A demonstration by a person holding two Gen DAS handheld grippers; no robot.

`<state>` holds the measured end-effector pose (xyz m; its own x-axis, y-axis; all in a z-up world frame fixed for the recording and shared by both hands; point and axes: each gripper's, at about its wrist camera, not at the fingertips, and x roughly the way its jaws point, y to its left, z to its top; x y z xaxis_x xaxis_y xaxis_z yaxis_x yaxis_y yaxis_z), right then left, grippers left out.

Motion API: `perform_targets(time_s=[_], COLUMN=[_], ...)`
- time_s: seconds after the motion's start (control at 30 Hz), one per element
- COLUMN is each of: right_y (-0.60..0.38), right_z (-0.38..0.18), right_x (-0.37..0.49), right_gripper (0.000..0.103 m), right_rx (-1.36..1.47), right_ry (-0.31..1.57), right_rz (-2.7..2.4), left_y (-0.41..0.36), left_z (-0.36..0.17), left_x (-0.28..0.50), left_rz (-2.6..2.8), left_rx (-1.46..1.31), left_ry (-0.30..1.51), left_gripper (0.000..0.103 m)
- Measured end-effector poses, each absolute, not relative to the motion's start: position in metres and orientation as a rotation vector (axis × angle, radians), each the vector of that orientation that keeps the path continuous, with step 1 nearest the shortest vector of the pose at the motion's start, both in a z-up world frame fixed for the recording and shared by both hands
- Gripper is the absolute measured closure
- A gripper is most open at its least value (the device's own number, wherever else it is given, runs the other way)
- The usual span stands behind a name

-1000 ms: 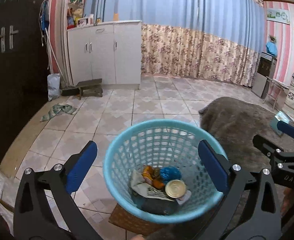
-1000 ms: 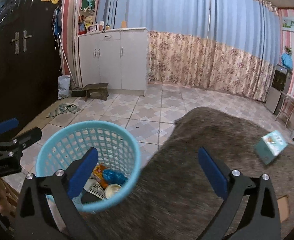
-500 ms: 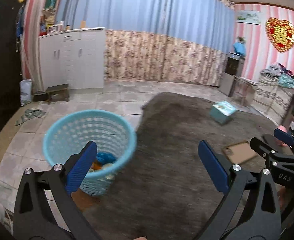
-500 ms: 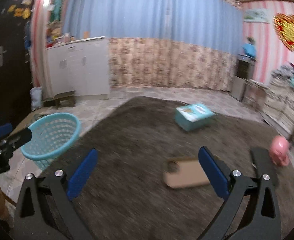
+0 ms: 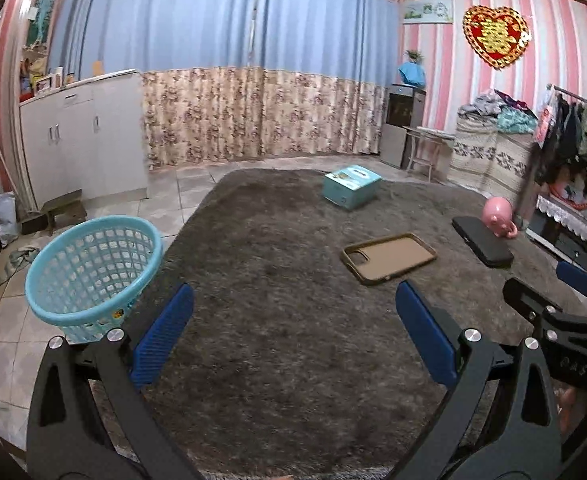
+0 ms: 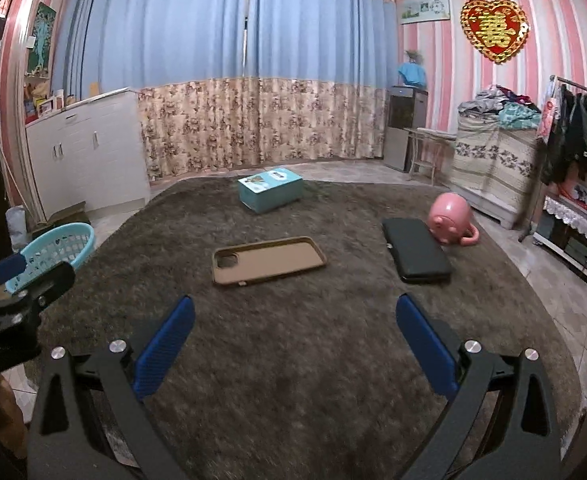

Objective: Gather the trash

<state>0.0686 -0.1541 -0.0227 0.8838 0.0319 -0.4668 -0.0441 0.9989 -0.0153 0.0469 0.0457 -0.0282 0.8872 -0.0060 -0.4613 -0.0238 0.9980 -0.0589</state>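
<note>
Grey carpet (image 6: 293,380) is spread ahead, with a brown phone case (image 6: 269,261) lying flat mid-rug, well apart from the blue basket (image 5: 93,272). Both the left gripper (image 5: 293,344) and the right gripper (image 6: 293,344) are held wide open and empty. The case is judged light, thin and bendy, best pinched across a raised long edge.

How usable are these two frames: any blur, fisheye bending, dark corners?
Left wrist view: sharp, with the teal basket and brown phone case crisp; curtains bow outward and corners go black. Right wrist view: the same barrel bending and dark corners; the rug near the right claw looks slightly smeared, the pink pig soft.
</note>
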Motion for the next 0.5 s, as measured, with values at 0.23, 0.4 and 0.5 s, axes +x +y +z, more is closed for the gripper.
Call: perform_targets(time_s=[0.23,0.4,0.5], right_y=[-0.166,-0.164,-0.161], right_z=[-0.032,-0.039,-0.042], right_x=[0.050,0.038,0.036], right_gripper=[0.005,0.005,0.005], right_rx=[-0.016,-0.026,-0.039], right_ry=[0.477,0.457,0.454], right_rz=[-0.032,-0.043,-0.041], left_y=[0.038,0.035,0.036], left_z=[-0.032,-0.042,-0.049], left_x=[0.043,0.047,0.052], left_rz=[-0.012,-0.024,-0.023], left_rx=[-0.068,-0.049,-0.045], left_ry=[0.455,0.449,0.452], left_gripper=[0.005,0.005,0.005])
